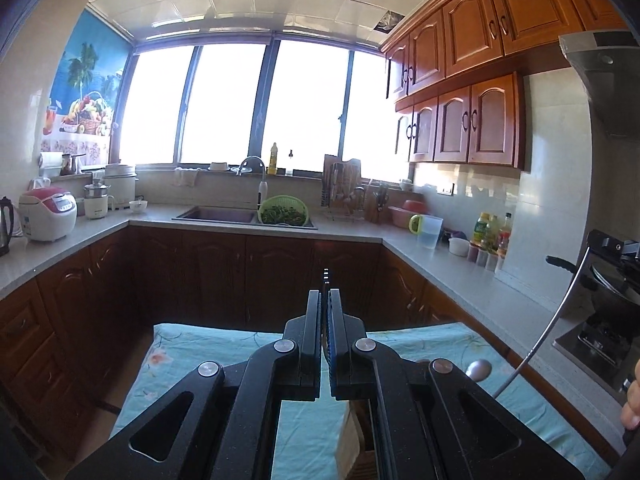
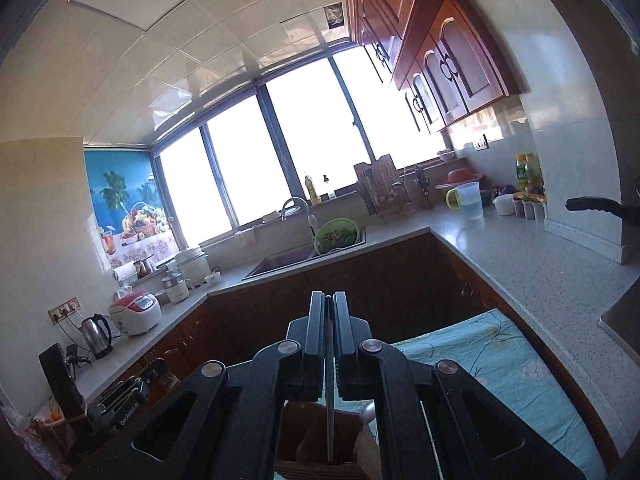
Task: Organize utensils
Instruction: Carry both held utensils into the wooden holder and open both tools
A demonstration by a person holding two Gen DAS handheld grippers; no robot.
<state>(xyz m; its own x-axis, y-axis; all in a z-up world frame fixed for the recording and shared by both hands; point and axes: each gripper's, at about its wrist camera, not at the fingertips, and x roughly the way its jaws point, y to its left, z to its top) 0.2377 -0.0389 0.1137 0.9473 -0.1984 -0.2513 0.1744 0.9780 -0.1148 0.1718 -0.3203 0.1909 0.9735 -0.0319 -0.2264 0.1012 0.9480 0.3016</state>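
- The wooden holder (image 2: 320,440) sat mostly behind the right tongs (image 2: 329,300), its base cut off by the bottom edge of the right wrist view.
- A thin metal utensil (image 2: 330,400) was pinched there; its upper end vanished between the pads, so its kind could not be told.
- In the left wrist view, the left tongs (image 1: 325,280) covered most of the holder (image 1: 354,436) and much of the cloth-covered surface (image 1: 192,364).
- A long metal handle (image 1: 560,320) ran to a rounded end (image 1: 479,369), half hidden behind the left tongs.
- Only fingertips (image 1: 632,408) showed at the right edge.
- The window panes (image 1: 224,104) were blown out white.
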